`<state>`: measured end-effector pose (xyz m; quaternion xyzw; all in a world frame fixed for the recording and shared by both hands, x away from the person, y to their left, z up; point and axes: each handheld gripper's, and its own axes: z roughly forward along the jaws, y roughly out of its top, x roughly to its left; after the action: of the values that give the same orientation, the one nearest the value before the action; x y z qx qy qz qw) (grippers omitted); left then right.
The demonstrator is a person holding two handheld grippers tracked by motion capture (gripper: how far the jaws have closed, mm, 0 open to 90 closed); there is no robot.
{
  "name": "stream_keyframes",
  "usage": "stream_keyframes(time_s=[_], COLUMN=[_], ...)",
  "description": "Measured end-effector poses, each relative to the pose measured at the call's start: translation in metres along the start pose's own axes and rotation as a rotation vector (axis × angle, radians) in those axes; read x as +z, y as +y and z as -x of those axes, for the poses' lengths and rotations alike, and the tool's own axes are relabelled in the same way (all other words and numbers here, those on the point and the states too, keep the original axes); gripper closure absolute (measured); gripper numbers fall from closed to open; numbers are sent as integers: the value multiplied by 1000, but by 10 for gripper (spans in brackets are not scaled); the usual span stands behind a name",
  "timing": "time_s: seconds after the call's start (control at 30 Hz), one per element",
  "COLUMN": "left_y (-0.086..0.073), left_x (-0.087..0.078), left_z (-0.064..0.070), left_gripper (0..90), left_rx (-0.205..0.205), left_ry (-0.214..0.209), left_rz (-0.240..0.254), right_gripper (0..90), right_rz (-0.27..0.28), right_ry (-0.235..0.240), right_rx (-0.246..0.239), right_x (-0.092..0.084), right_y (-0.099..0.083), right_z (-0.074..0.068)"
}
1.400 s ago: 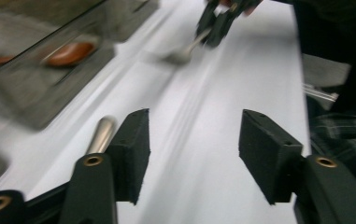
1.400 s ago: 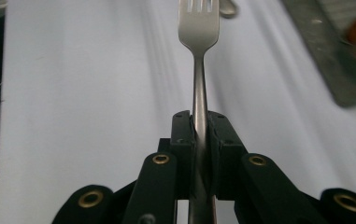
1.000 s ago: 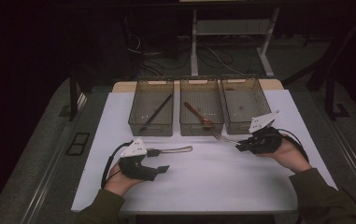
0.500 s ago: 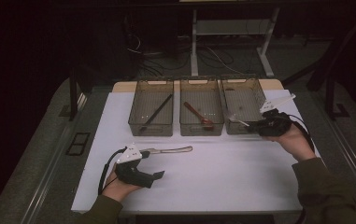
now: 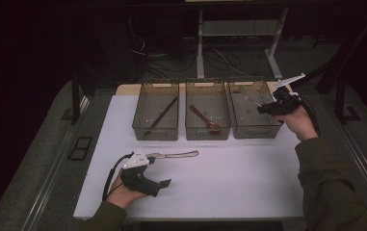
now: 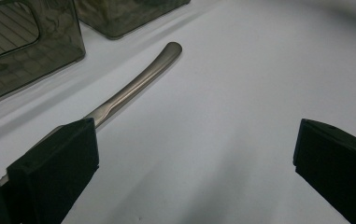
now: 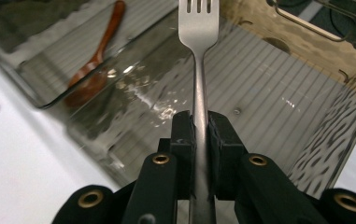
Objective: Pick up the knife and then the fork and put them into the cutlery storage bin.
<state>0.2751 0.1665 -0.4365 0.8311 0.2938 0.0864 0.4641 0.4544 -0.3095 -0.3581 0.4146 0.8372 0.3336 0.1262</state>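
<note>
My right gripper is shut on the handle of a steel fork, tines pointing away from it. In the high view it holds the fork over the right clear bin. My left gripper rests on the white table near its front left. Its jaws have just been opening and stand wide apart with only bare table between them. A metal utensil lies flat on the table, and its handle runs away from the tip of the left-hand jaw.
Three clear bins stand in a row at the back of the white mat. The left bin holds a dark stick. The middle bin holds a brown wooden spoon. Dark floor and table legs lie beyond.
The right hand has carried the fork from in front of the bins back and to the right, over the right bin. The left jaws have spread wider beside the metal utensil.
</note>
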Motion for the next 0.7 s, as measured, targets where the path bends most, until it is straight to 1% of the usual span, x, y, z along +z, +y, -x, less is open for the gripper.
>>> stream_keyframes(time_s=[0.13, 0.17, 0.23, 0.4, 0.47, 0.5, 0.57, 0.63, 0.7], left_y=[0, 0, 0, 0, 0, 0, 0, 0, 0], left_x=[1, 1, 1, 1, 1, 1, 1, 1, 1], left_z=[1, 1, 1, 1, 1, 1, 1, 1, 2], left_gripper=[0, 0, 0, 0, 0, 0, 0, 0, 0], left_rx=[3, 3, 3, 5, 4, 7, 6, 6, 8], left_ry=[-6, -8, -9, -13, -14, -14, -14, -14, -15], left_rz=[-3, -3, -3, -3, -2, -2, 0, 0, -2], right_gripper=[807, 808, 808, 806, 793, 749, 681, 603, 542], right_rz=[-26, -31, -46, -63, -72, -64, -42, -29, -13], right_ry=[-13, -9, -18, -18, -22, -31, -17, -33, -39], right_rx=[23, 30, 28, 48, 53, 56, 72, 63, 57], right_x=[11, 14, 19, 27, 29, 29, 27, 26, 23], right_y=[7, 8, 10, 10, 9, 8, 8, 9, 10], right_z=[6, 7, 9, 13, 14, 14, 14, 13, 12])
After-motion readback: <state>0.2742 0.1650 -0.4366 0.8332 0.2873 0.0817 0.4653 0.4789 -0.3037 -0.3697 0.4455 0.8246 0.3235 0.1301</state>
